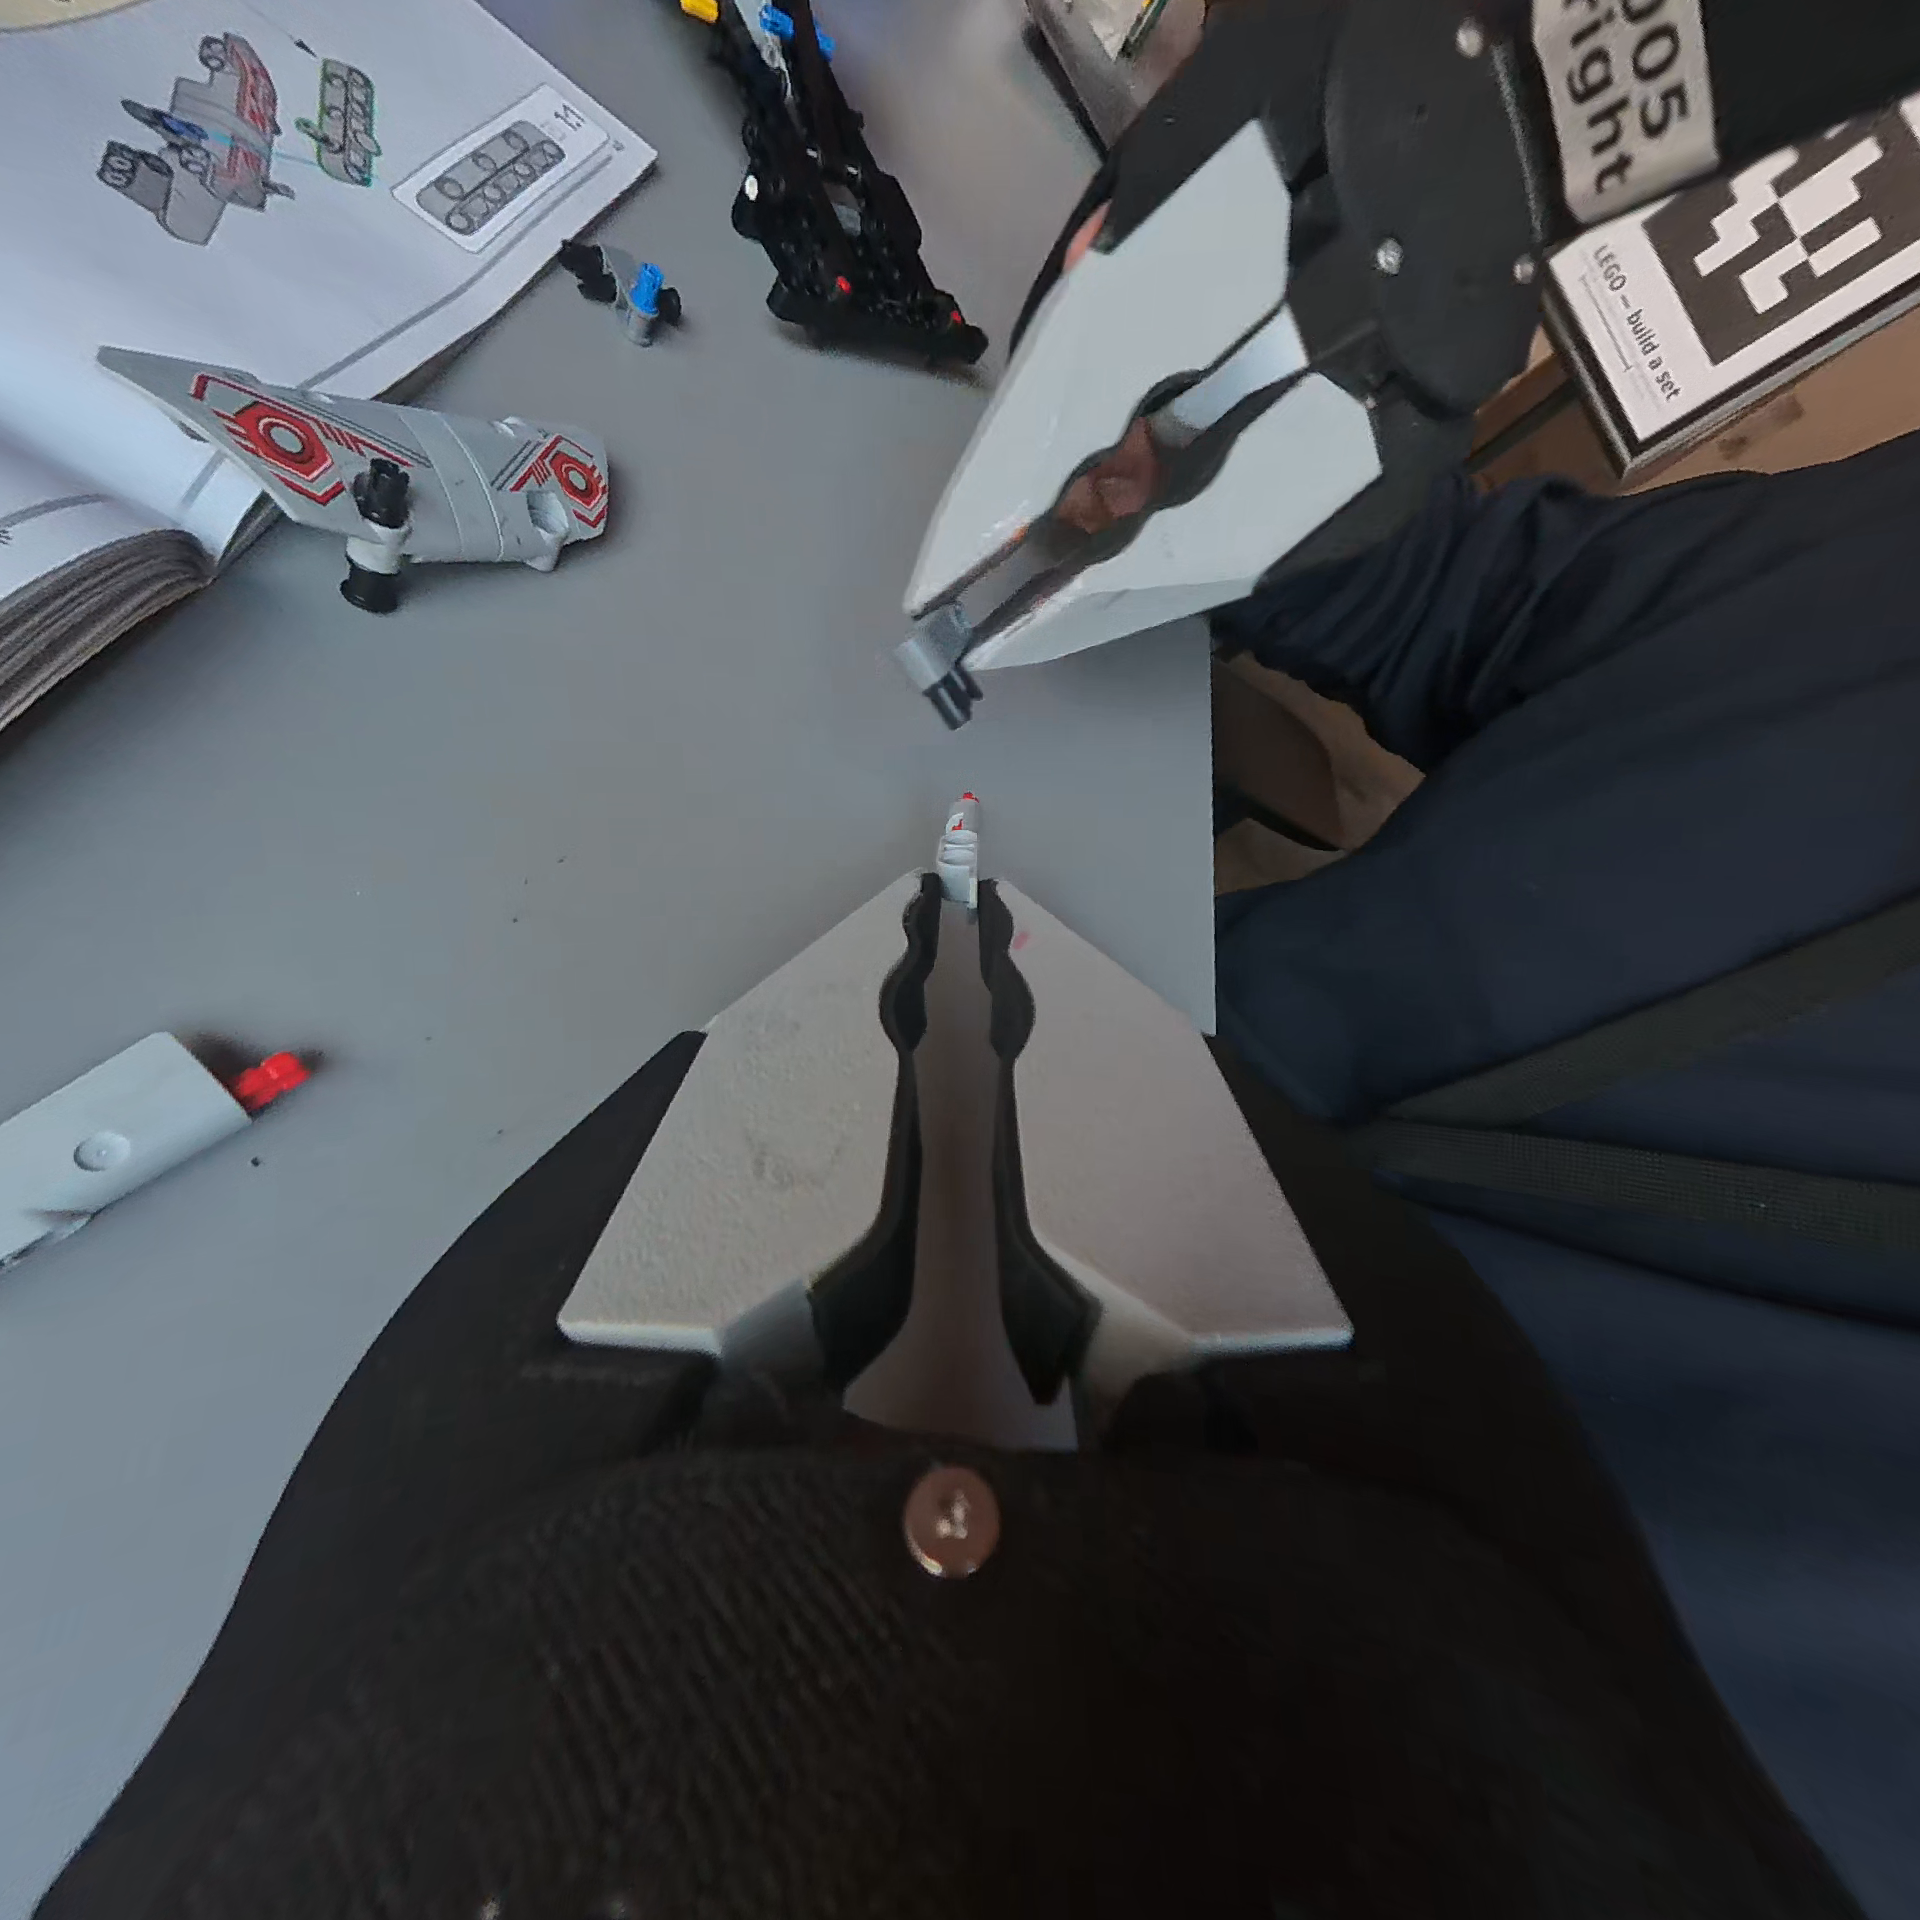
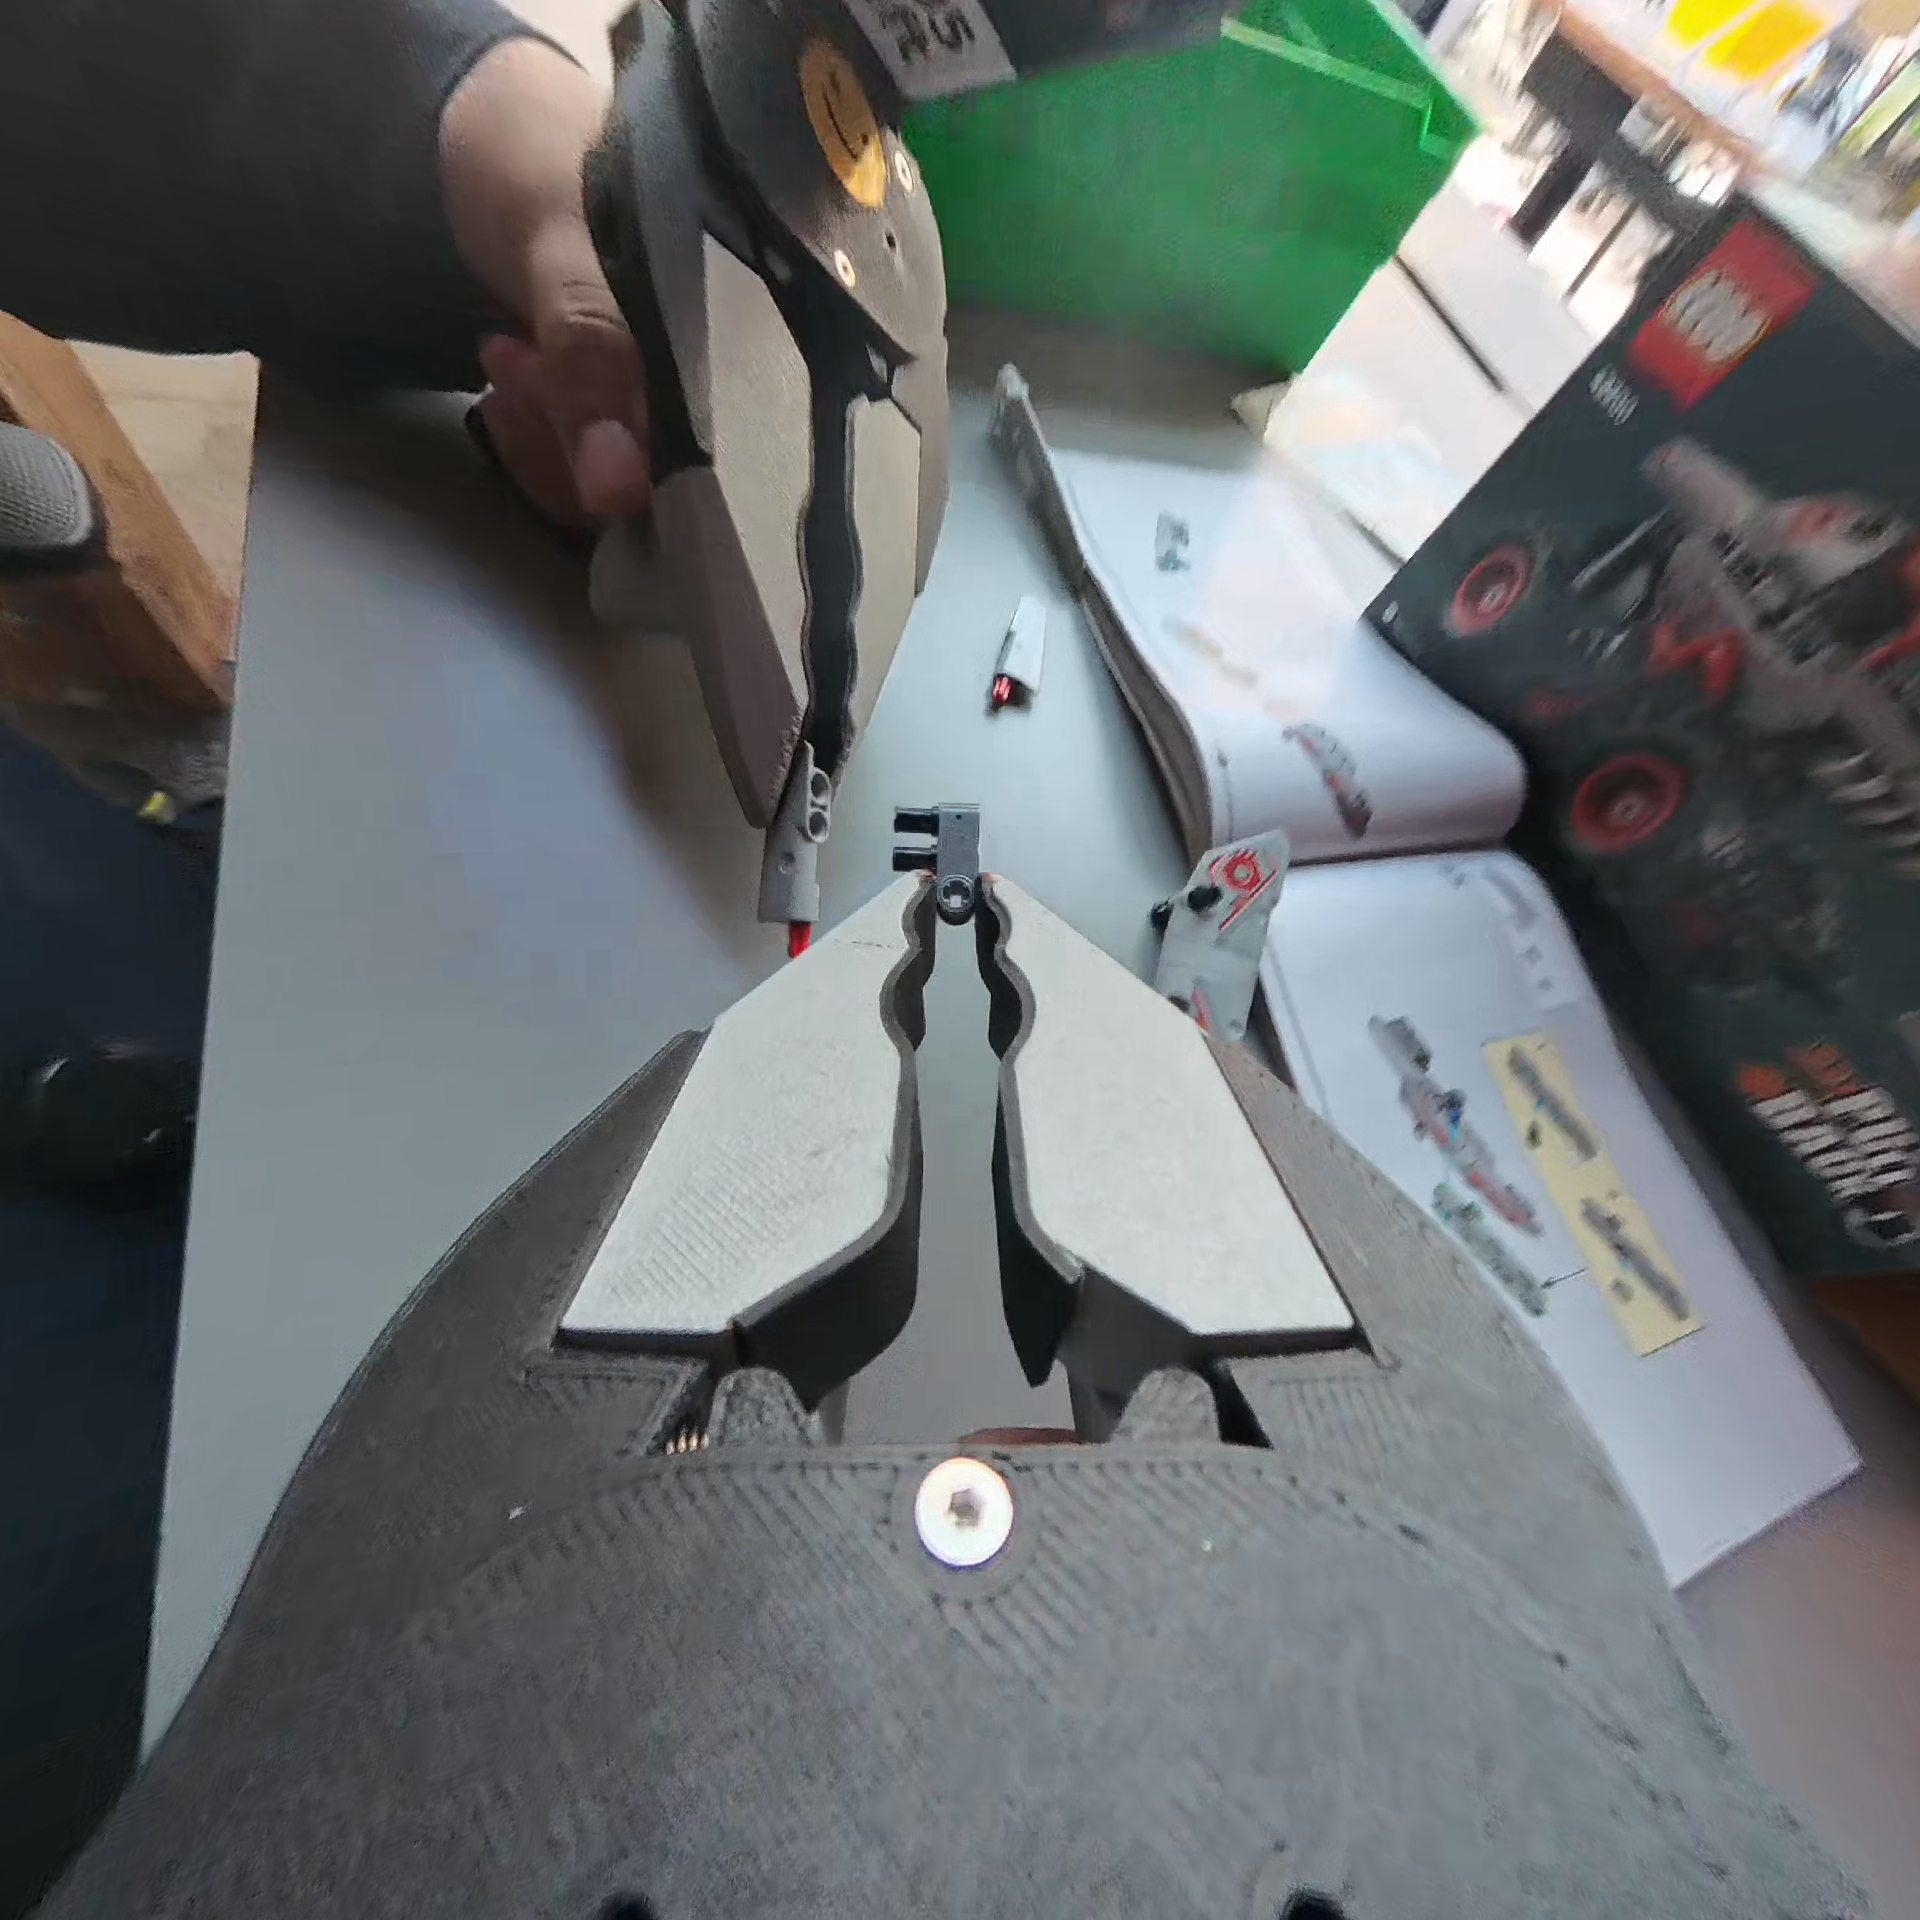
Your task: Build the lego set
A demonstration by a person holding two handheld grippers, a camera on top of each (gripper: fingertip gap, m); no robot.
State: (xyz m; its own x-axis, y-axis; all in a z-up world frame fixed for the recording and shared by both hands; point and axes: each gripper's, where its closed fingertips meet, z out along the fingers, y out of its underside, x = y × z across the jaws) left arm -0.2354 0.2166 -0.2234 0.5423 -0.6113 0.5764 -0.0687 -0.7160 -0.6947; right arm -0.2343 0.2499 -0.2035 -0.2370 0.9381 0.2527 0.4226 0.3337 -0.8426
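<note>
My left gripper (image 1: 957, 883) is shut on a light grey piece with a red pin at its end (image 1: 960, 844); it also shows in the right wrist view (image 2: 795, 852). My right gripper (image 2: 956, 883) is shut on a dark grey connector with two black pins (image 2: 943, 837), also seen in the left wrist view (image 1: 938, 665). Both are held above the grey table (image 1: 623, 779), tips a short way apart, pins pointing towards the other piece. A grey wing assembly with red stickers (image 1: 416, 473) lies by the open instruction booklet (image 1: 312, 187).
A black frame assembly (image 1: 842, 229) and a small grey piece with blue and black pins (image 1: 629, 286) lie at the back. A grey panel with a red pin (image 1: 135, 1132) lies at the left. The set's box (image 2: 1714, 727) and a green bin (image 2: 1174, 187) stand beyond. The table edge (image 1: 1210, 831) is at the right.
</note>
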